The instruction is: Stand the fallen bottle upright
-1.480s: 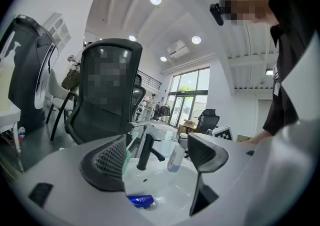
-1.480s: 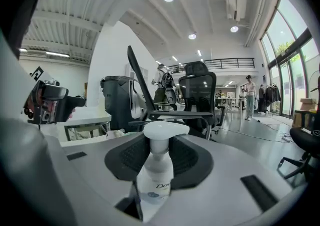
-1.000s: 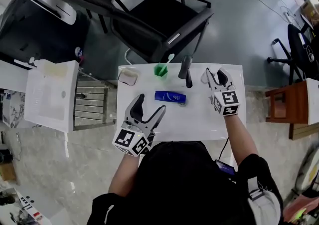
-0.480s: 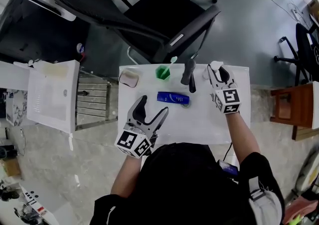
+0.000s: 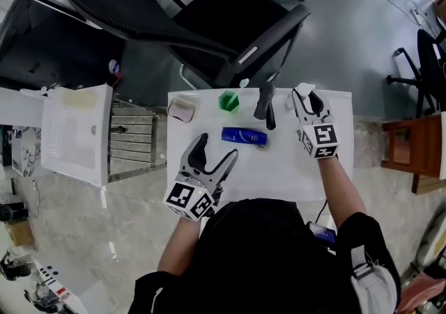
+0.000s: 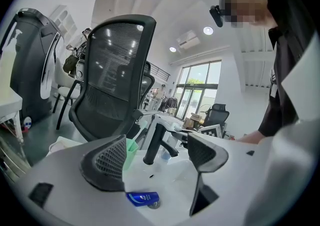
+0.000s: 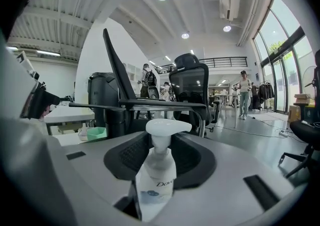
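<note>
Left gripper (image 5: 217, 145): jaws spread wide, nothing between them, positioned over the near left part of the white washbasin (image 5: 293, 166).

Right gripper (image 5: 305, 97): jaws closed on an upright pump bottle (image 7: 156, 170) at the far right corner of the washbasin. The label reads "Dove".

Blue bottle (image 5: 244, 136): lying on its side in the middle of the basin, beside the drain (image 6: 154, 203). It carries a white mark, too small to read.

Surrounding items:
- Black faucet (image 5: 265, 102) on the far edge, just beyond the blue bottle and between it and the right gripper.
- Green cup (image 5: 226, 101) holding a toothbrush (image 5: 239, 83), left of the faucet.
- Small clear dish (image 5: 181, 108) at the far left corner.

Room: a black mesh office chair (image 5: 209, 20) stands behind the washbasin on a glossy grey floor (image 5: 334, 34). Round ceiling lights and tall windows show in the gripper views.
</note>
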`<state>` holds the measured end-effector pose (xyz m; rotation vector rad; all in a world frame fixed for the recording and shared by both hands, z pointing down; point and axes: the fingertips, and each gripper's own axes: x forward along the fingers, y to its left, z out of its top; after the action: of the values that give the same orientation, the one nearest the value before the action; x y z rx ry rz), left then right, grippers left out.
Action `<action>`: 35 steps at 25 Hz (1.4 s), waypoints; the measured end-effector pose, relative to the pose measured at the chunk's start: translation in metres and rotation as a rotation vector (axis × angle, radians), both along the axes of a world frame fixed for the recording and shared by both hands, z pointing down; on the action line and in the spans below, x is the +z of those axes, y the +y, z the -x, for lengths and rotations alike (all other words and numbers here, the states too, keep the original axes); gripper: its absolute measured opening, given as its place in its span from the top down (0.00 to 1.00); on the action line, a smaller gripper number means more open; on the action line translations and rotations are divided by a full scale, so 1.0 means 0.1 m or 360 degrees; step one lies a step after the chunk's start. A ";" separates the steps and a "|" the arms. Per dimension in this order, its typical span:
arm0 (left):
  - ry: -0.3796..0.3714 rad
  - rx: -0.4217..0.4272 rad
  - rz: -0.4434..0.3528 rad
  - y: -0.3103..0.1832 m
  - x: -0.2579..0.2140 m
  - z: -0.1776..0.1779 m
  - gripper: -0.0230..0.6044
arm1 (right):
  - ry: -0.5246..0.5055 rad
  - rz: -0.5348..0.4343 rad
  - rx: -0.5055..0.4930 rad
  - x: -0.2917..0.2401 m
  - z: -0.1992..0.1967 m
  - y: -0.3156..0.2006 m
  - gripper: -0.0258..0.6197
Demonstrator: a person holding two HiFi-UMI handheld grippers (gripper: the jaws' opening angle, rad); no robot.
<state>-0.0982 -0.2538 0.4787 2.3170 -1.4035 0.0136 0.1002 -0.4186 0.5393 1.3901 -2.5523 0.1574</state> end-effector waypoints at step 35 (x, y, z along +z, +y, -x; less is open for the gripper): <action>0.0091 -0.0053 -0.0116 0.24 -0.21 0.15 0.34 | 0.0024 0.0032 -0.0009 -0.23 -0.02 1.10 0.62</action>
<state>-0.1134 -0.2294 0.4575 2.3332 -1.4361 -0.1150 0.1026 -0.3088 0.5166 1.3712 -2.5354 0.1706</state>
